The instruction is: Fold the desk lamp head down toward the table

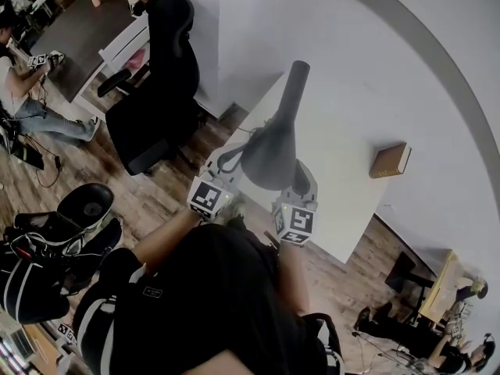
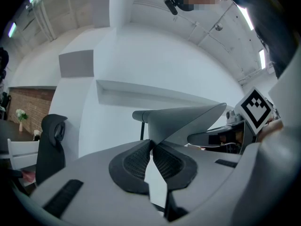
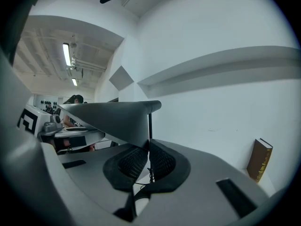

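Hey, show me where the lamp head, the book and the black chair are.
lamp head [image 1: 269, 156], head view, middle of its shade.
book [image 1: 389, 161], head view, its brown cover.
chair [image 1: 168, 73], head view, its backrest.

**No writing you can read**

You will find no legible word, number or brand in any view. Your left marker cube [image 1: 209, 198] and right marker cube [image 1: 295, 223] carry only black-and-white square patterns, not letters. The brown book [image 1: 390, 161] on the white table [image 1: 344, 116] is too small for any title to be made out.
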Demonstrator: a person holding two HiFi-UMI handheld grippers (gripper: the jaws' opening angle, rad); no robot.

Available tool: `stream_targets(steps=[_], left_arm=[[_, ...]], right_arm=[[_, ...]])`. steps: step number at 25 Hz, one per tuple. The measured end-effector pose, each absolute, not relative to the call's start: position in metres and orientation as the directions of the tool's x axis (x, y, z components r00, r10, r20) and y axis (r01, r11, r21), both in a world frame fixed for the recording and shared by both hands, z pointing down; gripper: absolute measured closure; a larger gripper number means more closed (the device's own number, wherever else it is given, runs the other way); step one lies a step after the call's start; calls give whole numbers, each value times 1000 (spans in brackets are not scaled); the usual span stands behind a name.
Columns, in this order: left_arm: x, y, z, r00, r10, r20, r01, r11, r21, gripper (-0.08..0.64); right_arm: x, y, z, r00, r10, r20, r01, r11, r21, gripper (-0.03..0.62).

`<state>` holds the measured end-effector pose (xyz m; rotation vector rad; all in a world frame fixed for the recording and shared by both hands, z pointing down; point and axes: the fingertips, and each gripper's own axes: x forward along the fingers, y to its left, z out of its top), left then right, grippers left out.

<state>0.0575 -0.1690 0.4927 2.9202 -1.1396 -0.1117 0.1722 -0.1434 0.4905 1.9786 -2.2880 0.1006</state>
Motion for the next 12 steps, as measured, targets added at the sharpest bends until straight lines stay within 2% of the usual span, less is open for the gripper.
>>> stream_targets(steps=[9, 12], left_arm=[[54, -173, 498, 740, -670, -58, -669, -742, 45, 523], [47, -179, 505, 743, -667, -58, -665, -745, 47, 522]], right_arm=[[168, -146, 496, -129, -978, 164, -986, 144, 84, 570], [159, -145, 504, -137, -969, 206, -978, 165, 126, 509]])
